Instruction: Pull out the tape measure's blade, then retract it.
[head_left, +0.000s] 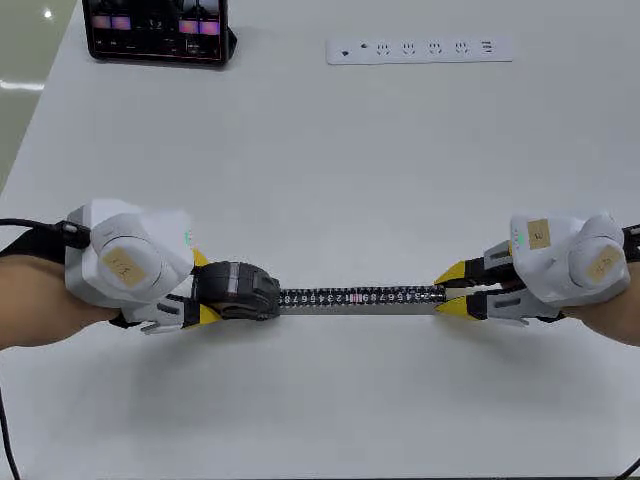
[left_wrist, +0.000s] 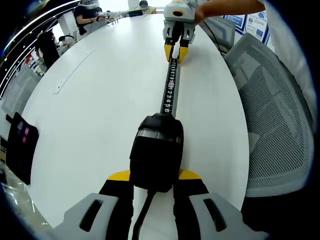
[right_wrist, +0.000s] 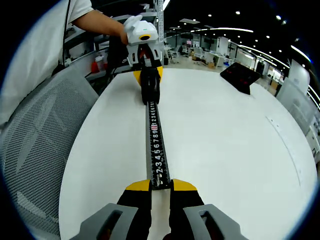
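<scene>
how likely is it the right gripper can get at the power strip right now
Probably not yet: the right gripper is shut on the end of the blade. The table between it and the power strip looks bare, so the way seems free once it lets go.

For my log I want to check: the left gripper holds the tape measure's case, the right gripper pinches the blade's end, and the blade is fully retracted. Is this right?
Not quite. The blade is pulled out, not retracted: the right gripper view shows it stretched from the case to the right gripper. The left gripper does hold the case.
</scene>
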